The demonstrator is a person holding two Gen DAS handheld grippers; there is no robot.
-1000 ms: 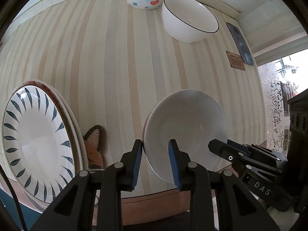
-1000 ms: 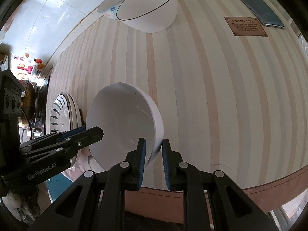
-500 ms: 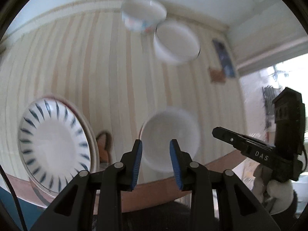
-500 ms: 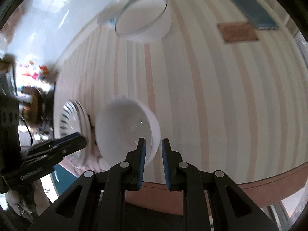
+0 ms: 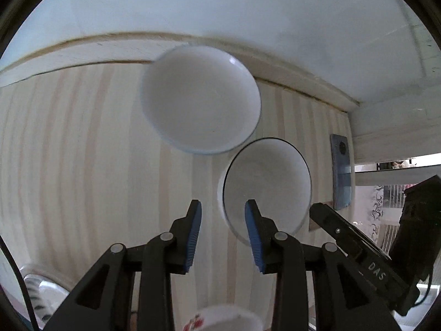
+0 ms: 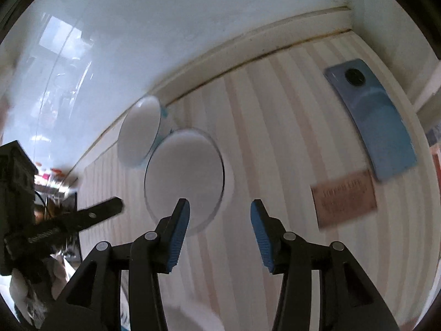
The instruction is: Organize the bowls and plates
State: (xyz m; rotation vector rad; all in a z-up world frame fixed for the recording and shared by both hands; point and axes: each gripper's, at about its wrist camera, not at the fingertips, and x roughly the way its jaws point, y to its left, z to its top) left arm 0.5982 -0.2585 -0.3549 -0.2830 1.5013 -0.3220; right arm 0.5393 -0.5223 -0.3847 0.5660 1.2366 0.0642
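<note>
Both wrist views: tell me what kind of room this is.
Probably a home kitchen or dining corner: ceramic bowls on a striped wooden table, a phone lying there, and a white wall behind.

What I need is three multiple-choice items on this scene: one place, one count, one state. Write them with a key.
1. The phone lies: A) right of the black-rimmed bowl B) inside it C) left of it.
2. Bowls by the back wall: A) one B) two C) four.
3. The right tool is: A) shut on a bowl B) open, empty C) shut on a plate.
Key: 1 A, it lies past that bowl's right rim; 2 B, the black-rimmed bowl and the blue-edged bowl; 3 B, its jaws have just been opening, nothing between them.
</note>
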